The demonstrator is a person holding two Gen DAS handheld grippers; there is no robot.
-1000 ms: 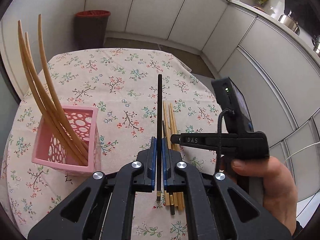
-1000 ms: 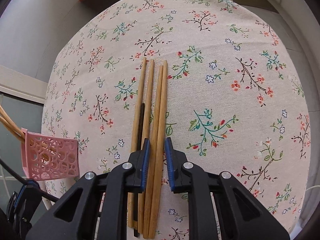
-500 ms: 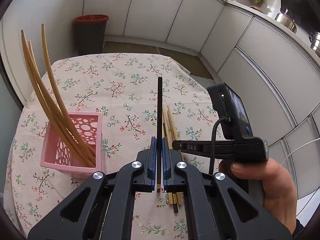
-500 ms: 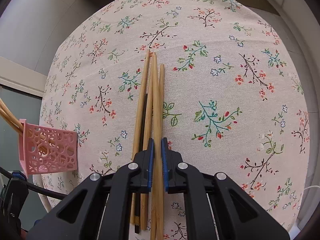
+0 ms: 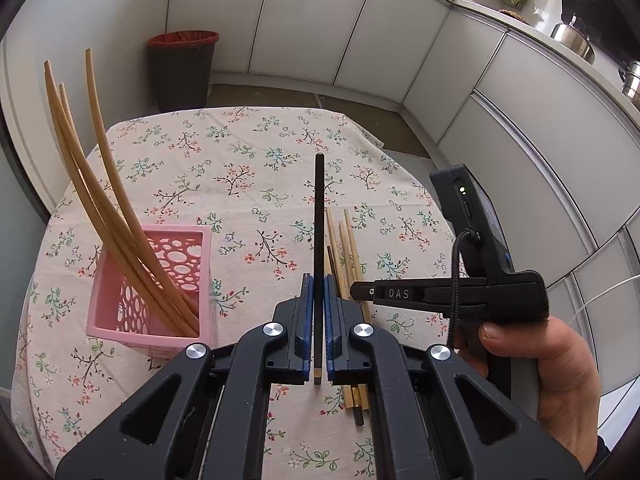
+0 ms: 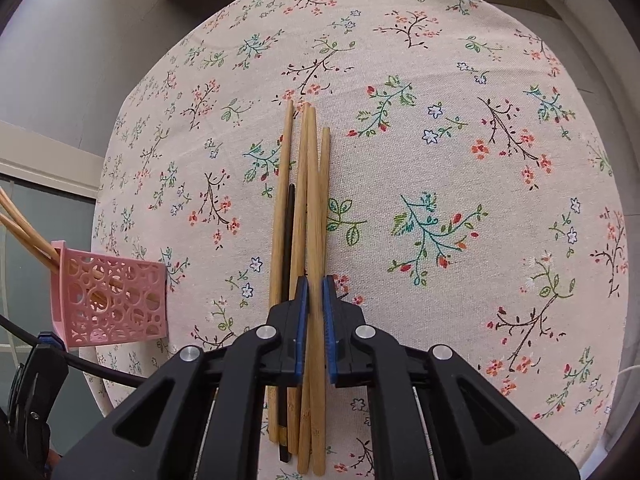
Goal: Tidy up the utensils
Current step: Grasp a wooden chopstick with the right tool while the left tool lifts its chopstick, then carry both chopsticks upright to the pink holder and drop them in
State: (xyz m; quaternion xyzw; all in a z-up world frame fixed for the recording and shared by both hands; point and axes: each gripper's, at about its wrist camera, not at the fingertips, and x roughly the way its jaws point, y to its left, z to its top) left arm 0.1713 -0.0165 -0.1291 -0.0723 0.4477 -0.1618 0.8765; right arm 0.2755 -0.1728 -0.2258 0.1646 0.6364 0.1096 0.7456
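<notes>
My left gripper (image 5: 317, 280) is shut on a black chopstick (image 5: 319, 220) and holds it above the floral tablecloth (image 5: 240, 168), right of the pink perforated basket (image 5: 160, 280). The basket holds three wooden chopsticks (image 5: 100, 200) leaning left. My right gripper (image 6: 315, 284) is shut on a wooden chopstick (image 6: 314, 208), lifted over the wooden chopsticks (image 6: 280, 208) and one black chopstick (image 6: 288, 232) lying on the cloth. In the left wrist view the right gripper (image 5: 360, 291) reaches over that pile (image 5: 348, 240) from the right.
The pink basket (image 6: 108, 300) stands near the table's left edge. A dark bin with a red liner (image 5: 182, 68) stands on the floor beyond the table. White cabinets (image 5: 520, 120) run along the right and back.
My right gripper closed on one wooden chopstick from the pile and has raised it. My left gripper has lifted higher with the black chopstick.
</notes>
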